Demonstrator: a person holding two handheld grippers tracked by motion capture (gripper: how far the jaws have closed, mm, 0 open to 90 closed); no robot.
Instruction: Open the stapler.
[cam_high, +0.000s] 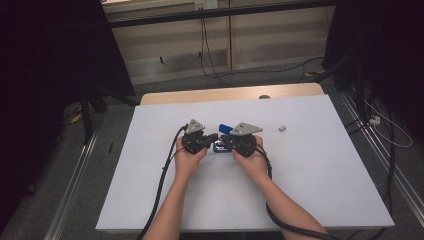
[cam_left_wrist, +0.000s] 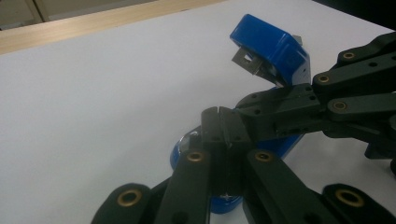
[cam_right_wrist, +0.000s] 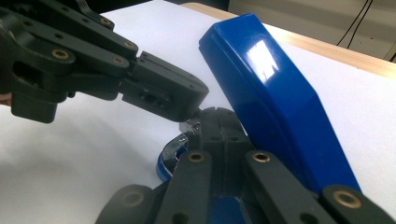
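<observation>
1. Tabletop (cam_high: 300, 190) is a white sheet over a light wooden board; the bare wood shows as a strip along the far edge (cam_high: 230, 94).
2. Room beyond the table is dim: grey floor, pale wall panels, black cables (cam_high: 206, 45) hanging and trailing across the floor, dark stands at both sides.
3. Small grey object (cam_high: 282, 128) lies on the sheet to the right of the hands, apart from them.
4. Blue stapler (cam_high: 223, 131) sits at mid-table between the two grippers. Its top arm is swung up and open; the base lies flat on the sheet. In the left gripper view the metal magazine mouth (cam_left_wrist: 246, 59) shows under the raised blue cover (cam_left_wrist: 275, 46).
5. Left gripper (cam_high: 212, 138): jaws closed together, tips at the stapler's base near its front end (cam_left_wrist: 219, 122). Whether they pinch any part of it I cannot tell.
6. Right gripper (cam_high: 223, 142): jaws likewise closed, tips meeting the left gripper's tips over the base (cam_right_wrist: 212, 122), just beside the raised cover.
7. Both forearms enter from the near edge and converge; left hand (cam_high: 189, 159) and right hand (cam_high: 254, 161) each wrap a gripper body from behind, grippers pointing inward toward each other, nearly level with the table.
</observation>
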